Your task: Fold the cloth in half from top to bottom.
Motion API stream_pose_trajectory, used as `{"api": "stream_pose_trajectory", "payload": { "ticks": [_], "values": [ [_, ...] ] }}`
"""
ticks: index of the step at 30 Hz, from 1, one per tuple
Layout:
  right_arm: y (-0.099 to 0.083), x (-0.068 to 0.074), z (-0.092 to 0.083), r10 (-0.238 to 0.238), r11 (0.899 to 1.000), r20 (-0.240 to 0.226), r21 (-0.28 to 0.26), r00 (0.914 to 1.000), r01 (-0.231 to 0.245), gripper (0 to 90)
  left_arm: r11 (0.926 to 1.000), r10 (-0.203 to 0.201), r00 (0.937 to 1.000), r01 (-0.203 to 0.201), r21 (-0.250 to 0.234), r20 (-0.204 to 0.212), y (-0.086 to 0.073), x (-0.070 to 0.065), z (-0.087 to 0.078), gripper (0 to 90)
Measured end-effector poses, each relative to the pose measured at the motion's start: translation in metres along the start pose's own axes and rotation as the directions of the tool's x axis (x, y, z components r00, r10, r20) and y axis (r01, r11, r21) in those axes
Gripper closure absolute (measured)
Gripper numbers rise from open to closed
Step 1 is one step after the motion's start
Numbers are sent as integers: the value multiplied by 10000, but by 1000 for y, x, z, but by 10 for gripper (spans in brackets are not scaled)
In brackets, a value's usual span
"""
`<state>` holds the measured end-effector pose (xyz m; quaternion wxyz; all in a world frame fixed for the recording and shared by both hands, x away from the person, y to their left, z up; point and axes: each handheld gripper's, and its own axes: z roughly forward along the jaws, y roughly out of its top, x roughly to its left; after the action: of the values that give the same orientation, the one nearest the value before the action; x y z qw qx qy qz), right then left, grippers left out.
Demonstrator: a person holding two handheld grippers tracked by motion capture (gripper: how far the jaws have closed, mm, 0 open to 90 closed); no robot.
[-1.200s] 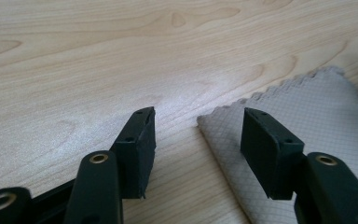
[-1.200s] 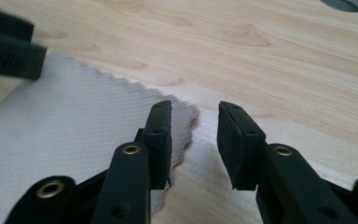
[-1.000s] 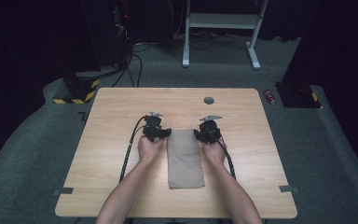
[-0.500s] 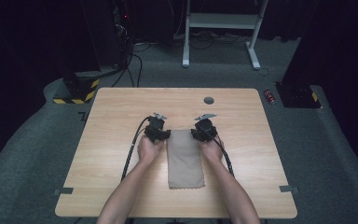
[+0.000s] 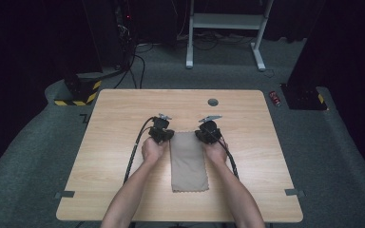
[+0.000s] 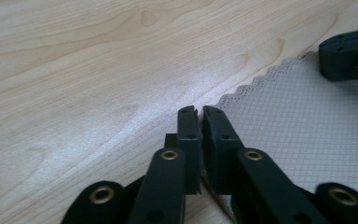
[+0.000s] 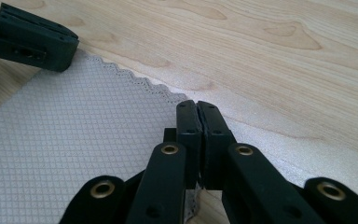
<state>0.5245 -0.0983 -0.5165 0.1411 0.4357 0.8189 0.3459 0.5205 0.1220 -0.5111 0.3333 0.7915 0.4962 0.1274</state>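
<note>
Wooden table (image 5: pixel 123 123) carries 1 beige cloth (image 5: pixel 188 161), lying flat at centre, long side toward the person. Left gripper (image 6: pixel 199 114) and right gripper (image 7: pixel 197 108) have just been closing; each now pinches 1 far corner of the cloth. Judgement: grasp complete, cloth not yet lifted, folding outstanding.
</note>
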Motion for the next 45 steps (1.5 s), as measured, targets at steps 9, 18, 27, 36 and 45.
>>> {"api": "stream_pose_trajectory", "payload": {
  "ticks": [9,18,27,36,45],
  "values": [
    [-1,-3,-7,116,9999,-183,24,9998,-116,889,9999,-20,9987,26,-111,503,1,3,-3,896],
    [6,-3,-26,11,9994,-6,-346,10000,-11,893,9980,230,9968,-183,-609,766,17,-1,-18,897],
    [18,-12,-38,269,9980,343,-585,9990,-249,894,9953,720,9952,-674,-701,655,44,-5,-21,897],
    [13,-16,-46,346,9976,278,-604,9990,-329,891,9946,623,9920,-526,-892,1101,38,-12,-24,896],
    [1,-11,-46,-28,9994,188,-344,9998,35,892,9946,867,9897,-794,-675,1136,28,-16,-23,896]
  ]
}}
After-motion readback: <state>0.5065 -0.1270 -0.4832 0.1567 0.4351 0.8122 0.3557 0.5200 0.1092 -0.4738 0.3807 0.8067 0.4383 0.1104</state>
